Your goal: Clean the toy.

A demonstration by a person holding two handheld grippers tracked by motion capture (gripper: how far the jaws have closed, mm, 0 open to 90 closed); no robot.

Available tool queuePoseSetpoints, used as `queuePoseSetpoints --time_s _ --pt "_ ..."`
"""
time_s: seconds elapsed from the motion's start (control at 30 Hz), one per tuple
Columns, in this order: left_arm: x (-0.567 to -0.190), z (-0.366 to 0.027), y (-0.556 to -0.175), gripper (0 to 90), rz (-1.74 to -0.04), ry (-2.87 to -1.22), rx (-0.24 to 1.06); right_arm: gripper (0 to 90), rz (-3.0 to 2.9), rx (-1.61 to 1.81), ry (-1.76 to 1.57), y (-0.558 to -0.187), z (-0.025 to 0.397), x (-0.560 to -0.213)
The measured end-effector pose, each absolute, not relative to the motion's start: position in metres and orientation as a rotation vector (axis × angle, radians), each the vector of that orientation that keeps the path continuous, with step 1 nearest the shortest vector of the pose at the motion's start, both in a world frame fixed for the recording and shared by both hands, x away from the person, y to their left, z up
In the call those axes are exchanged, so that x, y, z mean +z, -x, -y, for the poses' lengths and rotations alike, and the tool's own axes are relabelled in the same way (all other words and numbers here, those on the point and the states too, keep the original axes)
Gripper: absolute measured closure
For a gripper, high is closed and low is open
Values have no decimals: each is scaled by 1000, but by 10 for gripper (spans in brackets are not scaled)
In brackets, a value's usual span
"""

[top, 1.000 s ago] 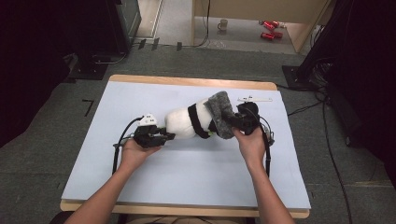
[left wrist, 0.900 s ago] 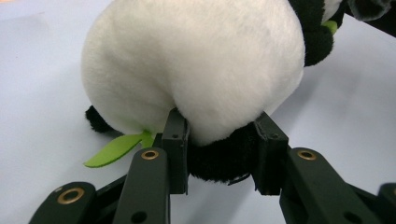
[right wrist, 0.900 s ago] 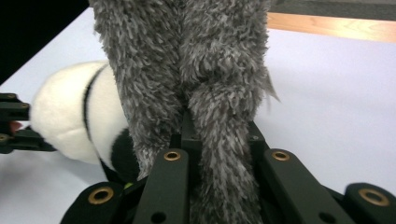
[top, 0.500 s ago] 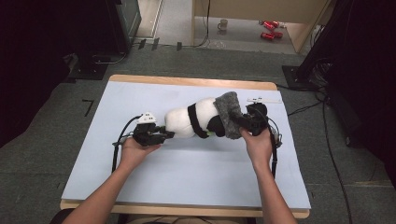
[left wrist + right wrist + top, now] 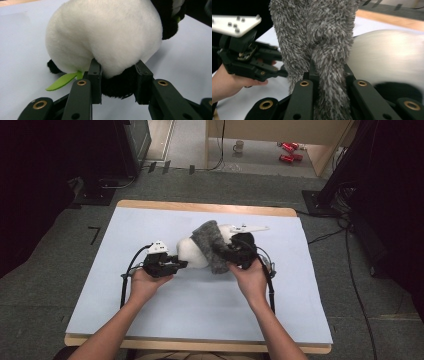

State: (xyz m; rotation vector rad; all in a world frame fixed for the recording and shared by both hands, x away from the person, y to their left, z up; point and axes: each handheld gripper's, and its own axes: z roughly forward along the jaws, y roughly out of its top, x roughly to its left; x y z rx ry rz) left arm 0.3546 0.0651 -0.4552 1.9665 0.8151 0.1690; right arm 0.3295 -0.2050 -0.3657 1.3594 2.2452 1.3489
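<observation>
On the pale blue mat point(image 5: 150, 320) covering the wooden table point(image 5: 200, 207) lies a white and black plush panda toy point(image 5: 192, 252), near the middle of the surface, with a shaggy grey fuzzy cloth point(image 5: 210, 245) draped over its right end. Seen from the high view, the person's left hand point(image 5: 142, 282) holds the left gripper point(image 5: 177, 265) pointing rightward into the toy's left end, while the right hand point(image 5: 250, 277) holds the right gripper point(image 5: 220, 252) against the grey cloth from the other side.

From the left gripper view, the left gripper point(image 5: 117, 80) has its two black jaws partly closed, pinching a black furry part at the underside of the panda's round white body point(image 5: 105, 35). A thin bright green felt leaf point(image 5: 62, 80) sticks out from beneath the plush, just left of the jaws, lying on the mat point(image 5: 22, 50).

From the right gripper view, the right gripper point(image 5: 329, 75) has its jaws drawn narrowly together around a hanging fold of the grey cloth point(image 5: 317, 32), which rises between them and spreads above. Beside the cloth to the right is the blurred white body of the toy point(image 5: 387, 60). Farther off at left, the left hand point(image 5: 229, 81) and left gripper point(image 5: 277, 72) show, a white plate point(image 5: 234, 25) above them.
</observation>
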Motion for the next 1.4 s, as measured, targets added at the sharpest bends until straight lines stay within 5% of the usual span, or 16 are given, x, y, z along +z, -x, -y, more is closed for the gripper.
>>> queuePoseSetpoints --time_s 0.43,1.4 --pt "-450 -59 -344 670 -829 -1965 175 782 -2361 1292 -1311 -333 169 -395" --pt "-454 -56 -352 688 -793 -1994 161 792 -2147 1290 -1578 -344 279 -398"
